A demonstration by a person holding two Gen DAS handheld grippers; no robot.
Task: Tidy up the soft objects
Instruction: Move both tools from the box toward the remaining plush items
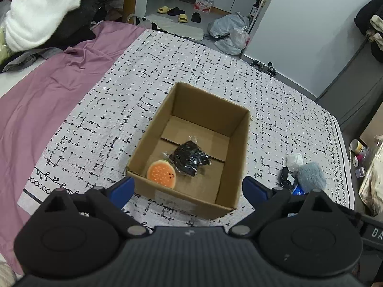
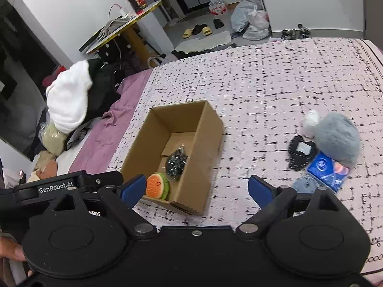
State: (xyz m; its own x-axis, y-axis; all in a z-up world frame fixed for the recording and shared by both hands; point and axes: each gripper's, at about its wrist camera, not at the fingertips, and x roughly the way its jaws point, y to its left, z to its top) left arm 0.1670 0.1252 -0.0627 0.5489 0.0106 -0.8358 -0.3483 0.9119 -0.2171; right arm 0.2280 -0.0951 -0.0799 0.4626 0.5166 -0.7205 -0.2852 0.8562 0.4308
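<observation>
An open cardboard box (image 1: pixel 237 148) (image 2: pixel 210 129) stands on the patterned bed cover. Inside lie an orange burger-shaped plush (image 1: pixel 161 173) (image 2: pixel 156 186) and a black item in clear wrap (image 1: pixel 191 157) (image 2: pixel 176 162). A grey fluffy plush (image 1: pixel 311 175) (image 2: pixel 337 138), a white soft lump (image 1: pixel 295 160) (image 2: pixel 310 119), a black pouch (image 2: pixel 300 153) and a blue packet (image 2: pixel 329 171) lie on the cover to the box's right. My left gripper (image 1: pixel 188 189) is open and empty above the box's near edge. My right gripper (image 2: pixel 197 190) is open and empty, near the box's front right corner.
A purple sheet (image 1: pixel 47 100) covers the bed's left side, with a pile of white and dark clothes (image 1: pixel 40 12) (image 2: pixel 69 100) beyond. Slippers and plastic bags (image 1: pixel 229 33) lie on the floor past the bed. A yellow-edged desk (image 2: pixel 124 26) stands at the back left.
</observation>
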